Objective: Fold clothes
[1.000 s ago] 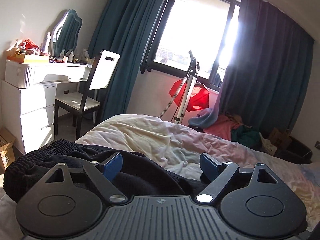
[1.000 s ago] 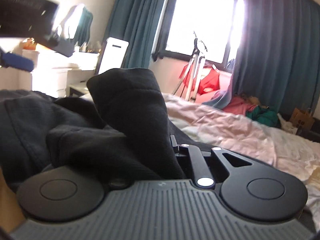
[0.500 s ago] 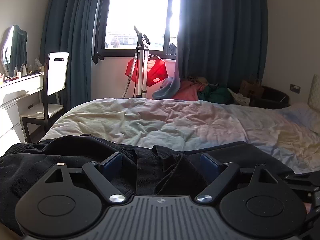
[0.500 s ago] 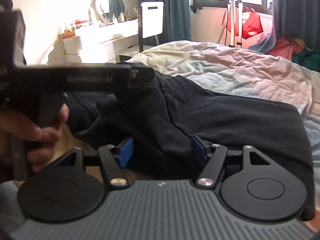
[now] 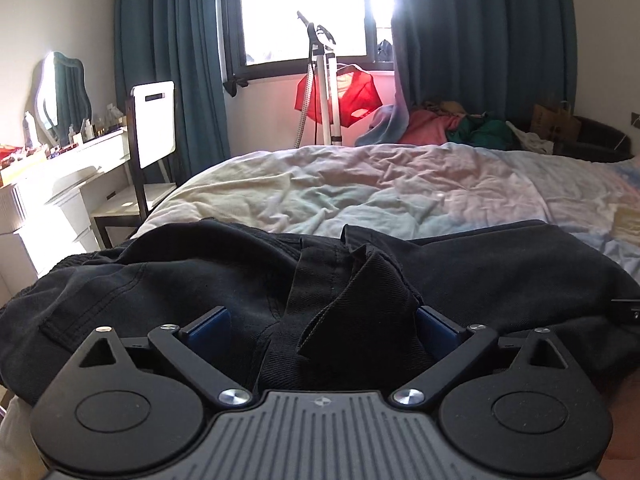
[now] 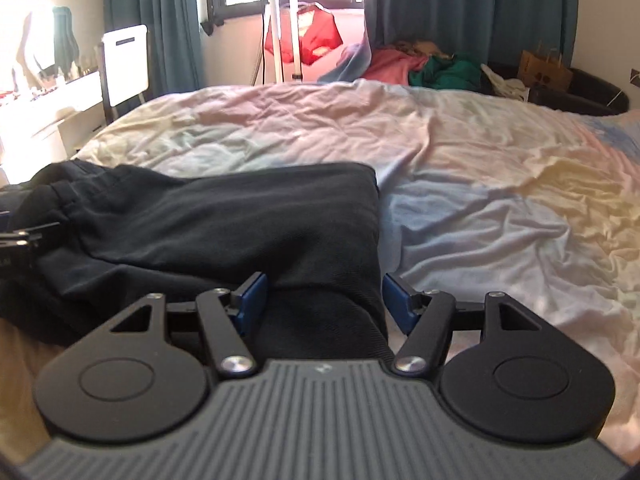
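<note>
A black garment [image 5: 160, 288] lies spread along the near edge of the bed [image 5: 380, 188], on a pale crumpled cover. My left gripper [image 5: 323, 326] hovers low over its bunched middle. Its jaws are opening wide, and a raised fold of the cloth stands between them without being pinched. In the right wrist view the same black garment [image 6: 224, 216] ends in a straight folded edge. My right gripper [image 6: 324, 300] straddles that end near the corner. Its blue pads [image 6: 252, 300] stand apart, with cloth between them and a gap on the right side.
A white dressing table with a mirror [image 5: 60, 92] and a chair [image 5: 154, 124] stand to the left of the bed. A white stand [image 5: 326, 92] with a red garment hangs by the window. A pile of clothes [image 5: 452, 124] and a paper bag [image 5: 554, 122] lie beyond the bed.
My right gripper has let go of the black cloth it held up and stands open; the cloth now lies flat. My left gripper has sunk toward the garment, and its jaws are wider.
</note>
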A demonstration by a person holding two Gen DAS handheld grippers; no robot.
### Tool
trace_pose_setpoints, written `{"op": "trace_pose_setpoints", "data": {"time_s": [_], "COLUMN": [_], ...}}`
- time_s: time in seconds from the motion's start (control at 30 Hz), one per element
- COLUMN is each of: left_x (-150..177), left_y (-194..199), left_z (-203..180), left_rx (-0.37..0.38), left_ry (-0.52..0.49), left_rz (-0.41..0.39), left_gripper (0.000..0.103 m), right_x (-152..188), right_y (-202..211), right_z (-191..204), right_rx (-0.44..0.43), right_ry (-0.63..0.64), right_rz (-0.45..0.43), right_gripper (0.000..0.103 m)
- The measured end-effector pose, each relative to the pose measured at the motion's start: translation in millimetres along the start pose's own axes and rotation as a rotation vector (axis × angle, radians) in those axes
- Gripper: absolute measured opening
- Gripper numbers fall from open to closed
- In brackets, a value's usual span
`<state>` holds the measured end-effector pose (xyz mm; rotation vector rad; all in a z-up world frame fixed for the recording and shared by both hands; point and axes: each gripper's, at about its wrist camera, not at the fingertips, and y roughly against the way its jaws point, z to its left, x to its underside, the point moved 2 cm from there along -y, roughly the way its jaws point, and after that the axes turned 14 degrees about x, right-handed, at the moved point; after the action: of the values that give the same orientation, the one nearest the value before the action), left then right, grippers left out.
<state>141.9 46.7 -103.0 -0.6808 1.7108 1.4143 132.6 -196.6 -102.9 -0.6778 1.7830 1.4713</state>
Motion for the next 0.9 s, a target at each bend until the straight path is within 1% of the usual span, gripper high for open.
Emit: {"op": "trace_pose_setpoints", "data": {"time_s": [0.1, 0.17, 0.23, 0.27, 0.3, 0.37, 0.43, 0.5, 0.6, 0.63, 0.67, 0.7, 0.77, 0.8, 0.83, 0.9], "left_x": [6, 10, 11, 10, 9, 7, 6, 7, 10, 14, 20, 29, 53, 65, 75, 87], "left_y": [-8, -11, -9, -6, -1, 13, 34, 53, 81, 88, 95, 100, 105, 104, 101, 91], "left_z": [8, 14, 19, 22, 27, 39, 56, 76, 113, 127, 141, 155, 183, 194, 203, 216], "left_rx": [0.007, 0.01, 0.027, 0.043, 0.066, 0.119, 0.137, 0.108, 0.016, -0.005, -0.015, -0.011, 0.033, 0.054, 0.065, 0.077], "left_ry": [0.059, 0.095, 0.133, 0.162, 0.205, 0.324, 0.457, 0.577, 0.744, 0.813, 0.895, 0.995, 1.22, 1.304, 1.36, 1.426], "left_rz": [0.037, 0.048, 0.04, 0.031, 0.017, -0.022, -0.066, -0.094, -0.101, -0.098, -0.089, -0.083, -0.079, -0.081, -0.079, -0.067], "left_gripper": [0.101, 0.103, 0.103, 0.102, 0.098, 0.097, 0.097, 0.098, 0.099, 0.099, 0.101, 0.101, 0.101, 0.1, 0.1, 0.099], "right_x": [8, 9, 7, 7, 7, 7, 8, 8, 8, 8, 7, 7, 7, 6, 6, 5], "right_y": [-15, -22, -26, -26, -25, -23, -21, -21, -20, -20, -20, -20, -19, -19, -19, -19], "right_z": [-4, -9, -12, -11, -11, -11, -12, -14, -13, -13, -12, -11, -9, -9, -8, -8], "right_rx": [-0.017, -0.036, -0.047, -0.043, -0.04, -0.036, -0.04, -0.044, -0.046, -0.044, -0.042, -0.039, -0.031, -0.028, -0.025, -0.02], "right_ry": [-0.05, -0.095, -0.122, -0.119, -0.115, -0.109, -0.109, -0.113, -0.106, -0.101, -0.095, -0.089, -0.079, -0.079, -0.081, -0.088], "right_rz": [0.038, 0.07, 0.09, 0.091, 0.091, 0.09, 0.089, 0.091, 0.085, 0.083, 0.08, 0.076, 0.073, 0.075, 0.078, 0.087], "right_gripper": [0.067, 0.068, 0.07, 0.07, 0.07, 0.07, 0.07, 0.071, 0.071, 0.071, 0.071, 0.071, 0.071, 0.071, 0.071, 0.071]}}
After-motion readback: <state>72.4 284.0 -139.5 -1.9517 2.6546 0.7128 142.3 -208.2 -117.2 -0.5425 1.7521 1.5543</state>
